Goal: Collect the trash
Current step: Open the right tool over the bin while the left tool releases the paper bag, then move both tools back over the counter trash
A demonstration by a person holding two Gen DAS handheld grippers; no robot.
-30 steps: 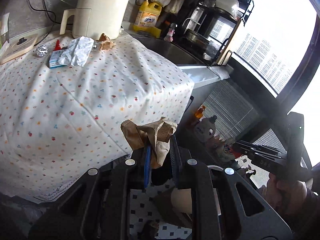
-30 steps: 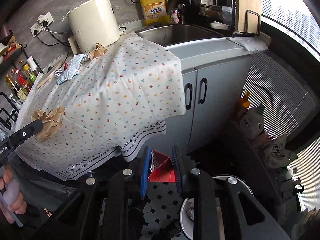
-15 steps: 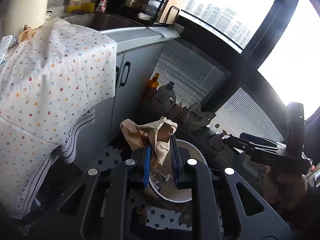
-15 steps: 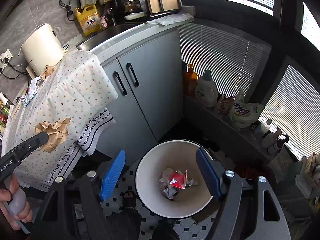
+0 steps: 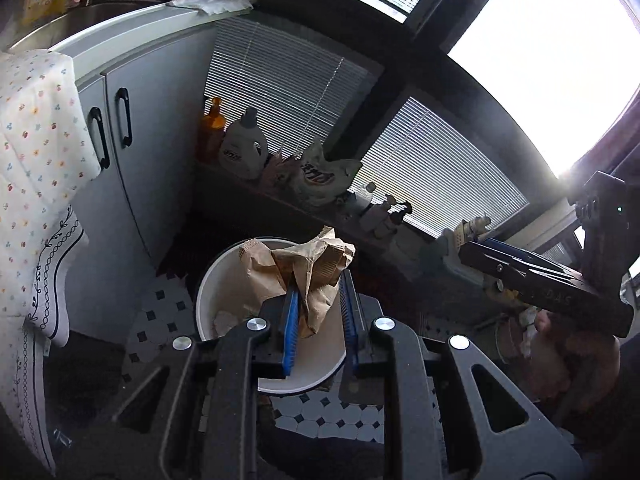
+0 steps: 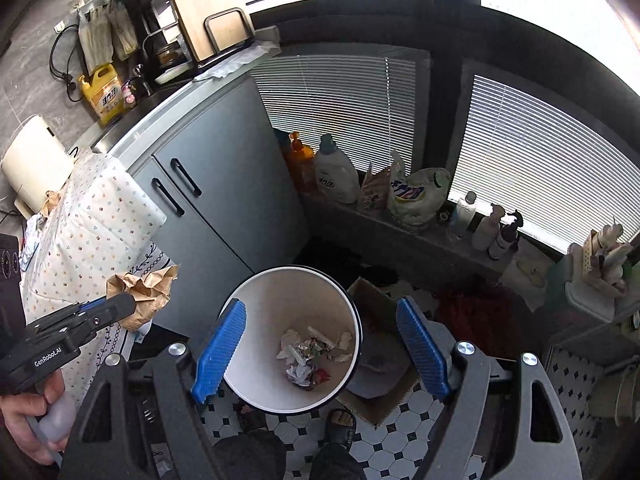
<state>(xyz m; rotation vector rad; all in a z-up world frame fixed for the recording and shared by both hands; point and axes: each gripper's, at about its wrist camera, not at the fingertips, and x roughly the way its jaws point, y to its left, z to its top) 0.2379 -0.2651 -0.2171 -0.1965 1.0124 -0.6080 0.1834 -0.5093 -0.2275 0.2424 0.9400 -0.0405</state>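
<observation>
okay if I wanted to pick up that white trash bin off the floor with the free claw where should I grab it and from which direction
Probably the rim of the white trash bin, from straight above. It stands upright with its mouth open, and its wall looks too wide to span, so one finger inside and one outside the thin rim suits it. The right claw is open above it. The left claw is busy holding the crumpled brown paper.

Crumpled matt brown paper wad (image 5: 308,276); smooth glossy white bin (image 6: 280,292); ribbed blue pads (image 6: 219,350)
</observation>
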